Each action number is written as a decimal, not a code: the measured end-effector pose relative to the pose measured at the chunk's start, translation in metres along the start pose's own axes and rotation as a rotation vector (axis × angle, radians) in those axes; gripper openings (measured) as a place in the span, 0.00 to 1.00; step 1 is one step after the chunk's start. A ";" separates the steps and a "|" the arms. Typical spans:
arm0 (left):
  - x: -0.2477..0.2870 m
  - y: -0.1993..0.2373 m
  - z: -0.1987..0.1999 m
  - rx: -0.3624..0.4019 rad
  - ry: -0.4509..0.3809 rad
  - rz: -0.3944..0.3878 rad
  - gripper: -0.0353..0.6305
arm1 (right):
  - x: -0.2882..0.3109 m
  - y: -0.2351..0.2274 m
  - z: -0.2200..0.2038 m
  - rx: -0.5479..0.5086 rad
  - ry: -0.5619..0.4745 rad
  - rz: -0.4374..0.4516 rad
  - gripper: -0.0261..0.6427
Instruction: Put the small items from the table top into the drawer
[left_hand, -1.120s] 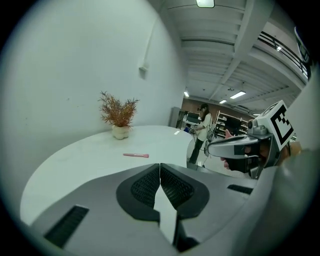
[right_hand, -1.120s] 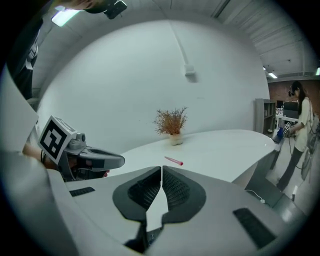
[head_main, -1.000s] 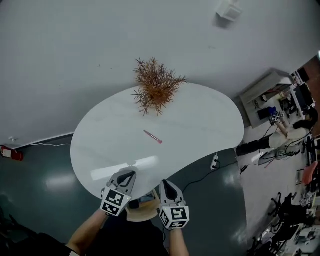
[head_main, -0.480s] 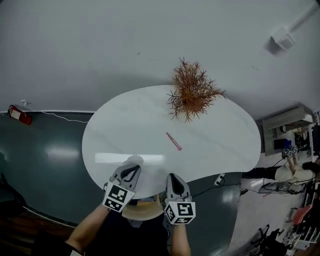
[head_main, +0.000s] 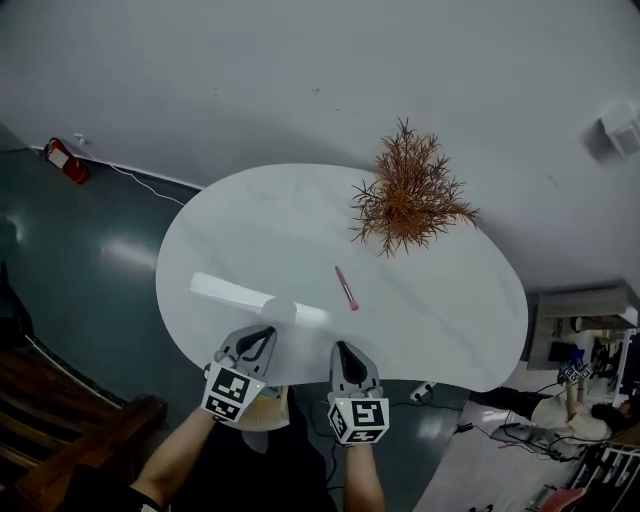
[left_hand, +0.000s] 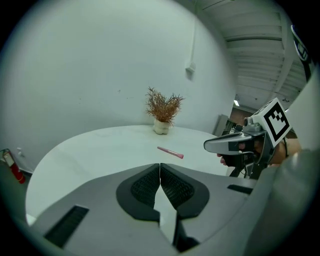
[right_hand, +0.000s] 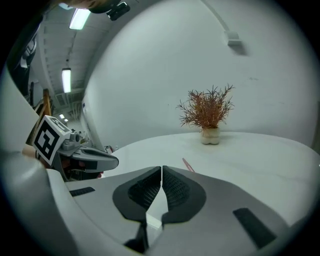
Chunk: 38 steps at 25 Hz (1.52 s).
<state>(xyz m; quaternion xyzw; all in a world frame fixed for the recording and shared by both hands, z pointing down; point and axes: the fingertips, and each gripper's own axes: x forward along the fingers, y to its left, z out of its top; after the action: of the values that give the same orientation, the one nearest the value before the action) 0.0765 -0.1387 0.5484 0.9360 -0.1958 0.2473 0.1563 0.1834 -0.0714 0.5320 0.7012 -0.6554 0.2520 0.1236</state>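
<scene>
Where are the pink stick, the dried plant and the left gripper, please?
pink stick (head_main: 346, 288): head view, middle of its shaft.
dried plant (head_main: 412, 195): head view, centre of its branches.
left gripper (head_main: 262, 335): head view, tip of its shut jaws.

White wall (head_main: 300, 60), dark glossy floor (head_main: 90, 270) — ceiling lights (right_hand: 66, 80)

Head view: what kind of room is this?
Probably an office or lab workroom: a big white table with a dried plant, a red fire extinguisher by the wall, and cluttered desks at the far right.
</scene>
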 end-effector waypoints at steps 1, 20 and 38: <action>0.002 -0.003 -0.001 -0.008 0.000 0.009 0.08 | 0.001 -0.005 0.000 -0.012 0.006 0.009 0.08; 0.005 -0.002 -0.013 -0.130 0.005 0.189 0.08 | 0.086 -0.071 0.005 -0.238 0.159 0.125 0.12; -0.011 -0.001 -0.023 -0.172 0.012 0.265 0.08 | 0.130 -0.083 -0.033 -0.360 0.338 0.169 0.22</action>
<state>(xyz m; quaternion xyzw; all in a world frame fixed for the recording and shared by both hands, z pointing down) 0.0592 -0.1255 0.5616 0.8837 -0.3370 0.2535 0.2032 0.2601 -0.1567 0.6394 0.5586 -0.7161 0.2541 0.3325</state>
